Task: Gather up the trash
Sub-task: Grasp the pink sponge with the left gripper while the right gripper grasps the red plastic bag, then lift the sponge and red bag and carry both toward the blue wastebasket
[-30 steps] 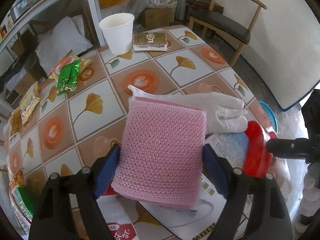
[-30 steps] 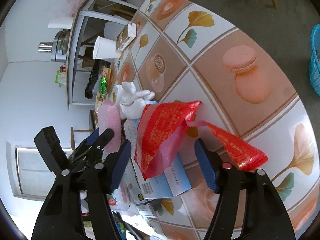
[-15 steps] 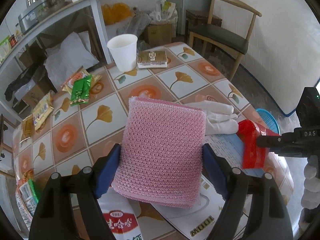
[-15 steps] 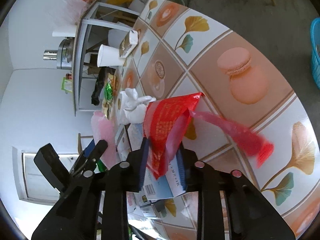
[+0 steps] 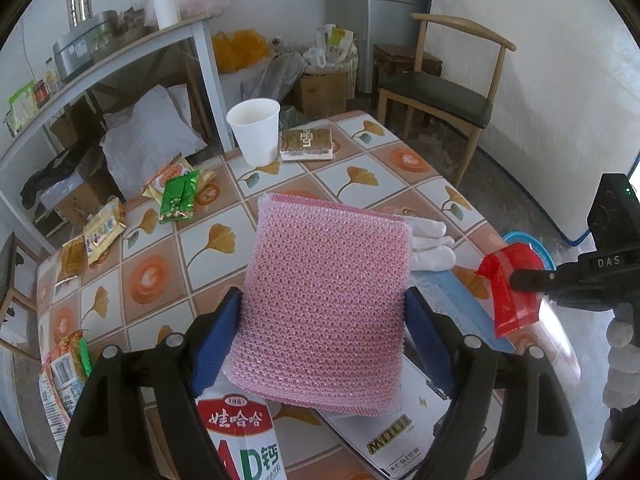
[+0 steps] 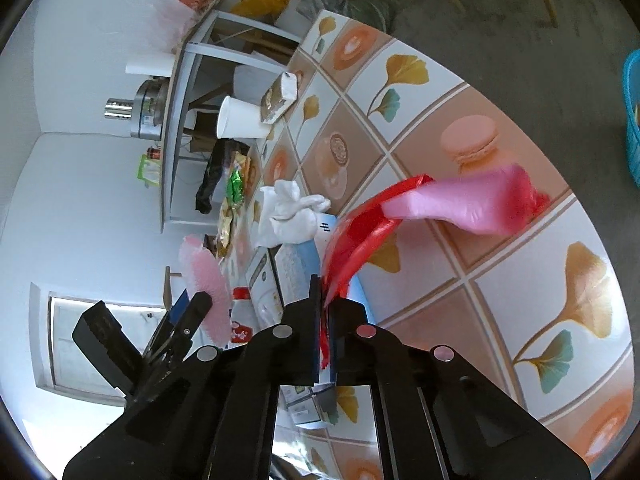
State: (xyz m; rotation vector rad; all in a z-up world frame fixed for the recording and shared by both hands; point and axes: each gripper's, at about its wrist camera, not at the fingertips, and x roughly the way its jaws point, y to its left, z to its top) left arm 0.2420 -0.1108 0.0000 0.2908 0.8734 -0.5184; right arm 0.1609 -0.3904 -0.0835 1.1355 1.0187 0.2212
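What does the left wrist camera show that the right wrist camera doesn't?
Only the left wrist view shows the wooden chair and the milk carton's front label. Only the right wrist view shows the right gripper shut on the red plastic bag, its pink inside trailing over the table. Both show the pink bubble wrap in the left gripper, the white glove, the paper cup and the blue basket.

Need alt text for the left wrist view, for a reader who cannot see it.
The left hand-held gripper grips a pink bubble-wrap pad above a tiled-pattern table strewn with snack wrappers and a paper cup. At right, the right hand-held gripper pinches a red plastic bag.
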